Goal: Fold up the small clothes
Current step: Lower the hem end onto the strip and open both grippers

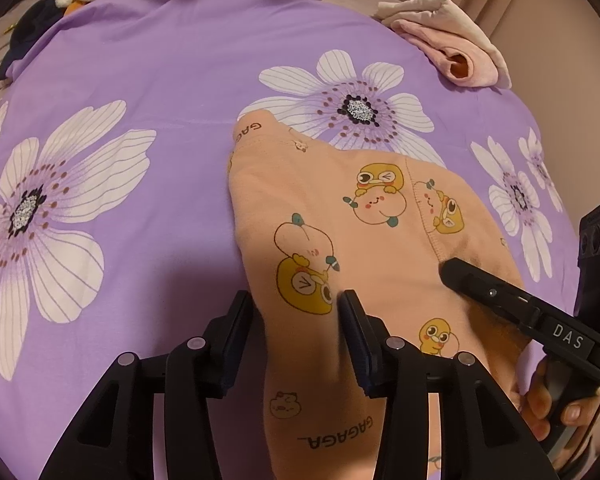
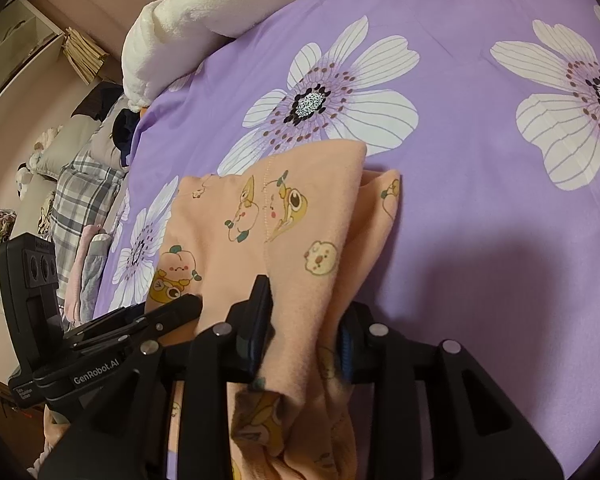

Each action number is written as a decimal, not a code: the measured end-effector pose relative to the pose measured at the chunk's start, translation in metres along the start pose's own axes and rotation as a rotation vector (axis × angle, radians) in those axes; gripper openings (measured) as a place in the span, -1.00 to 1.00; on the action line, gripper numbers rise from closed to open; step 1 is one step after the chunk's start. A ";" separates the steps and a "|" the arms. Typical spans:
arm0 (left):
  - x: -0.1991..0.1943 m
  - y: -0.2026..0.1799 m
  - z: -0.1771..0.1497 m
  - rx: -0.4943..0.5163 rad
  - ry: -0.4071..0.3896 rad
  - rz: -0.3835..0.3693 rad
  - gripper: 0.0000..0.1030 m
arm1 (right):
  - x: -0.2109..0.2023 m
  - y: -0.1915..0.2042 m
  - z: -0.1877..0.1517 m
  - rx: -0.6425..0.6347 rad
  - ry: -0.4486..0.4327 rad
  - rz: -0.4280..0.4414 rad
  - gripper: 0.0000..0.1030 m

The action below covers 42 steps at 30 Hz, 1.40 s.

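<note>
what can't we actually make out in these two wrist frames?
- Near end of the peach cartoon-print garment: left wrist view, hidden under the left gripper and cut by the bottom edge.
- Right gripper grip: right wrist view, bunched cloth covers the pads, so whether it pinches is unclear.
- Folded pink garment: far edge, type unreadable.
- Garment's full shape: never wholly seen.

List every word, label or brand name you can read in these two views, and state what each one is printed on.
"GAGAGA_" — printed on the peach garment, near its lower edge; a second print near the top edge shows only "GAG".
"DAS" — label on the right gripper.
"GenRobot.AI" — on the left gripper.
Small white label beneath "GenRobot.AI": too small to read.
</note>
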<state>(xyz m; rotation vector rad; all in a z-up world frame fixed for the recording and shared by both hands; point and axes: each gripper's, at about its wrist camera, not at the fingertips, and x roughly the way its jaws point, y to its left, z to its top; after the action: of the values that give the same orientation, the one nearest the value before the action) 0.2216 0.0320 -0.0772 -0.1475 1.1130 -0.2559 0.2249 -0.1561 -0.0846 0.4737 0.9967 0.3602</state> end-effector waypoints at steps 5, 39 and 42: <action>0.000 0.000 0.000 0.001 0.001 0.006 -0.11 | 0.000 -0.001 0.001 0.001 0.001 0.000 -0.37; 0.000 0.005 -0.002 -0.021 0.000 0.032 0.20 | -0.002 -0.008 0.001 0.022 0.002 -0.002 -0.26; 0.000 0.005 -0.002 -0.020 0.000 0.033 0.20 | -0.002 -0.008 0.001 0.023 0.003 -0.002 -0.25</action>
<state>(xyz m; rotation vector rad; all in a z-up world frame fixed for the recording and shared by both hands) 0.2204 0.0372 -0.0792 -0.1466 1.1173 -0.2152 0.2252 -0.1641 -0.0873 0.4931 1.0046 0.3482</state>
